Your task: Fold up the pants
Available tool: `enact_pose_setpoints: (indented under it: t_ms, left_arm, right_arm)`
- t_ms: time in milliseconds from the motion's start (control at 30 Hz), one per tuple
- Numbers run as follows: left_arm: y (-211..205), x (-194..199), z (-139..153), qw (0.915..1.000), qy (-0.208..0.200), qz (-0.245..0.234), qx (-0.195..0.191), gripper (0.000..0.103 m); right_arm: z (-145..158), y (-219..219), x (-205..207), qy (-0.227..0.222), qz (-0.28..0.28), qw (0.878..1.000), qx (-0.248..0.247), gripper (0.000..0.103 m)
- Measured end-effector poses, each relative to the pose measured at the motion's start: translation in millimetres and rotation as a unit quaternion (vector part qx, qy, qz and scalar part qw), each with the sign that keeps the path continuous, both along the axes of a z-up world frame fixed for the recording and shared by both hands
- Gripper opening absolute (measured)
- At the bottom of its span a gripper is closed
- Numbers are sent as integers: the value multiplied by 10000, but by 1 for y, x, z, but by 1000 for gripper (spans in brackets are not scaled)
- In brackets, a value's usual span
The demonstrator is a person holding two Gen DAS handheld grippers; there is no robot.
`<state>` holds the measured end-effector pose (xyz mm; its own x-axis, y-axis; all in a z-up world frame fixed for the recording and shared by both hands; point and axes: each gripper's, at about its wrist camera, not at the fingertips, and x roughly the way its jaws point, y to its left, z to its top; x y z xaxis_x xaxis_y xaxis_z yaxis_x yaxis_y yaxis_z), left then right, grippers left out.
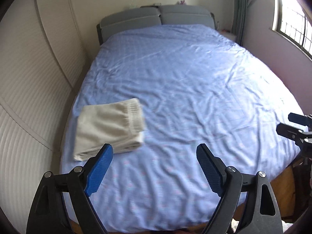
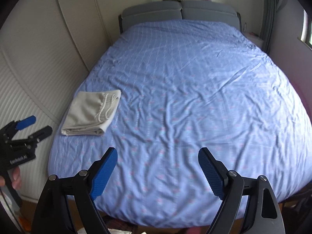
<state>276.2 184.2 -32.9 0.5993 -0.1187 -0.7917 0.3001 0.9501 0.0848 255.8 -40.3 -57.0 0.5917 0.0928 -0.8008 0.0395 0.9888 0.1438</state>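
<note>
Since the pants [image 2: 91, 115] already lie as a compact, several-layered bundle with the ribbed waistband showing on top, the folding itself looks finished, and the step in hand seems to be the retreat from the garment. They rest on the bed [image 2: 175, 97], close to its left edge and nearer the foot than the grey headboard [image 2: 180, 11], with nothing on them.

Neither tool touches the pants. The left tool [image 1: 155, 165] hangs above the sheet just on the foot side of the bundle, its blue pads spread wide and gripping nothing. The right tool [image 2: 158, 167] hovers over the middle of the foot end, well apart from the pants toward the bed's right, released too and equally empty.

If anything is left to do, my guess is only a tidy-up: the lower layers stick out a little at the bundle's near edge, so a light squaring nudge there by the left tool would be the likely call. Otherwise both tools can simply draw back off the bed.

Counted: one pair of pants, one bed with one blue patterned sheet, one headboard made of two grey cushions, two tools, each with two blue pads.
</note>
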Motion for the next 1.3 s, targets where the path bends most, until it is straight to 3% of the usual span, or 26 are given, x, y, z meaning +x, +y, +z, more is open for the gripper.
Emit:
enact_pose_setpoints:
  t_ms: [167, 333, 633, 833, 1300]
  left_arm:
    - [-67, -52, 22, 9993, -34, 107, -364, 88]
    - [-129, -104, 50, 9979, -338, 256, -491, 92]
    - [-196, -156, 87, 9962, -568, 55, -664, 100]
    - [-223, -179, 100, 9951, -834, -60, -536, 100]
    - [-240, -202, 104, 9938, -959, -158, -548, 103]
  right_arm:
    - [29, -70, -48, -352, -10, 9993, -84, 85]
    - [52, -128, -93, -485, 136, 9987, -108, 85]
    - [75, -201, -156, -753, -117, 9971, 86, 85]
    - [86, -225, -185, -963, -256, 9950, 108, 85]
    - [97, -237, -217, -1128, -338, 9930, 69, 85]
